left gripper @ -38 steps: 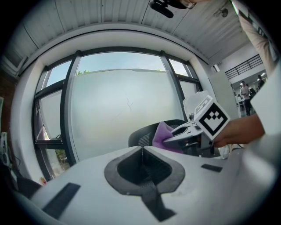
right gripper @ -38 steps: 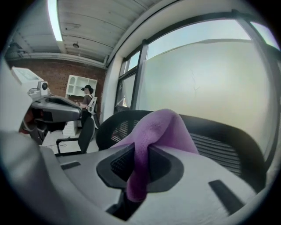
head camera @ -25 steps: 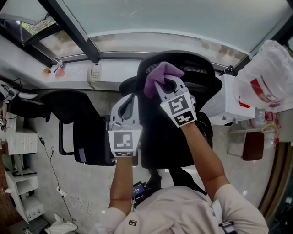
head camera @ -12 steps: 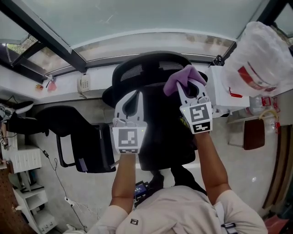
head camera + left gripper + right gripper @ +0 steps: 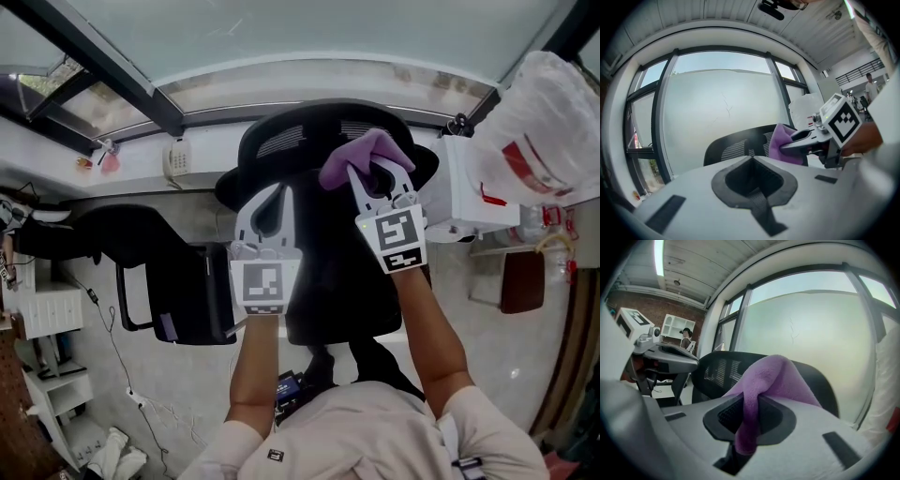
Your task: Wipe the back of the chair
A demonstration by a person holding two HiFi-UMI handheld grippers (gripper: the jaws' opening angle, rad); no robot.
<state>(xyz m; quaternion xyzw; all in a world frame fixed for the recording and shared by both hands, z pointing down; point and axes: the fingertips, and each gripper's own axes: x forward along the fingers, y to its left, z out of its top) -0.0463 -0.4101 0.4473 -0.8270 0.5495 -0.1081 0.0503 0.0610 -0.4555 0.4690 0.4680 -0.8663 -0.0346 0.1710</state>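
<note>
1. As we look steeply down, the black mesh chair (image 5: pixel 309 150) fills the middle under the frosted window (image 5: pixel 309 37). Its back stands upright, and the wide top edge runs left to right along the sill.
2. A white plastic bag (image 5: pixel 548 112) at the right carries red print that we cannot read.
3. The left tool (image 5: pixel 269 202) hangs over the left part of the chair's back, its jaws together with nothing between them.
4. The right tool (image 5: pixel 375 173) is clamped on the purple cloth (image 5: pixel 361 150), which we see bunched at the upper right of the chair's back. Its long fold runs from the jaws out toward the window.
5. Each tool's cube shows a black-and-white square marker, with no writing.
</note>
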